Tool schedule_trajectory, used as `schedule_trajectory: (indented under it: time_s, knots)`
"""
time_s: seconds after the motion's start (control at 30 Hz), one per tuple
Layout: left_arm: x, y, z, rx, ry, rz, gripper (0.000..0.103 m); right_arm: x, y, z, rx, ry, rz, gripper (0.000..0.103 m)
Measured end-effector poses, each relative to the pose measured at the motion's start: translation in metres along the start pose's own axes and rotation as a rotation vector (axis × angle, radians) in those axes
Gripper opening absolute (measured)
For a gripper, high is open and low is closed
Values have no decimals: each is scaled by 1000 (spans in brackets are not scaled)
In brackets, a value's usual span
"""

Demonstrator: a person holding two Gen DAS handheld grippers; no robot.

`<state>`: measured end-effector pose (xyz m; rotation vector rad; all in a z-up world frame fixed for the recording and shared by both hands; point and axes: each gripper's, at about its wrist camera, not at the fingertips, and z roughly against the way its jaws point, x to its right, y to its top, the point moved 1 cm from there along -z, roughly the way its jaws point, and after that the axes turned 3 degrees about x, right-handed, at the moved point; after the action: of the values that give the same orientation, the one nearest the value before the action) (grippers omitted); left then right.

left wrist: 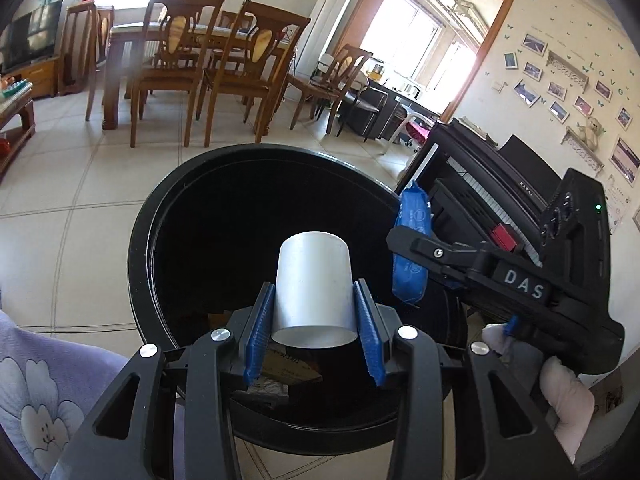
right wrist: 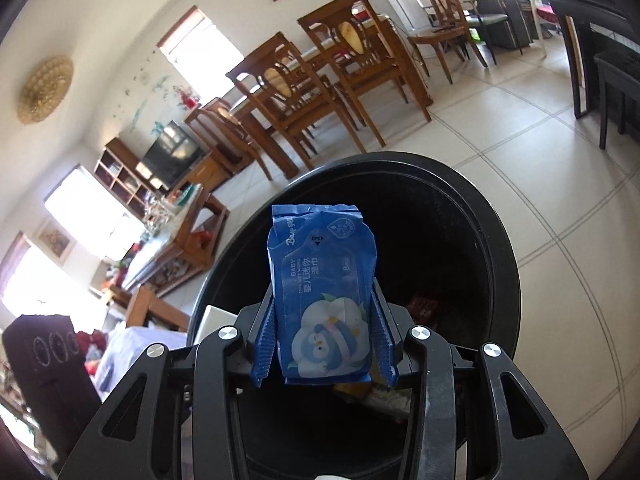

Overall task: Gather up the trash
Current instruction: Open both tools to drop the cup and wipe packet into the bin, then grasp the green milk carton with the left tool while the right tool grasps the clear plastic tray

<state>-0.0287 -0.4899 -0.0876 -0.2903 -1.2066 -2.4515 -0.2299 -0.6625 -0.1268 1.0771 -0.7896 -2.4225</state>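
My left gripper (left wrist: 314,334) is shut on a white paper cup (left wrist: 314,280), held upside down over the open mouth of a round black trash bin (left wrist: 138,240). My right gripper (right wrist: 326,346) is shut on a blue baby wipes pack (right wrist: 324,292) with a penguin picture, held upright over the same bin (right wrist: 504,264). In the left wrist view the right gripper (left wrist: 412,248) shows at the bin's right rim with the blue pack (left wrist: 410,240) between its fingers. Some wrappers and paper lie at the bin's bottom (right wrist: 424,308).
A wooden dining table with chairs (left wrist: 200,60) stands beyond the bin. A black piano (left wrist: 500,184) stands at the right. A TV and low wooden cabinets (right wrist: 172,156) line the far wall. A purple floral fabric (left wrist: 36,380) lies at the lower left. The floor is light tile.
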Motion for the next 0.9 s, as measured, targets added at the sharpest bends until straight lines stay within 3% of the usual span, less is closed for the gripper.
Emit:
schedule_trajectory:
  time_s: [0.17, 0.4, 0.57, 0.7, 0.77, 0.9]
  knots:
    - [3, 0, 0, -20, 30, -5, 40, 0, 4, 0, 1, 5, -4, 43]
    - [10, 1, 6, -25, 56, -17, 41, -12, 7, 4, 2, 30, -10, 66]
    - [10, -2, 23, 3, 65, -14, 41, -15, 7, 6, 14, 23, -4, 67]
    - [6, -9, 59, 53, 79, -5, 43, -29, 4, 11, 47, 60, 52, 67]
    - [2, -16, 82, 91, 98, -1, 52, -45, -1, 16, 73, 82, 121, 67]
    - [-19, -33, 144, 176, 155, 44, 54, -86, -21, 16, 69, 127, 263, 67]
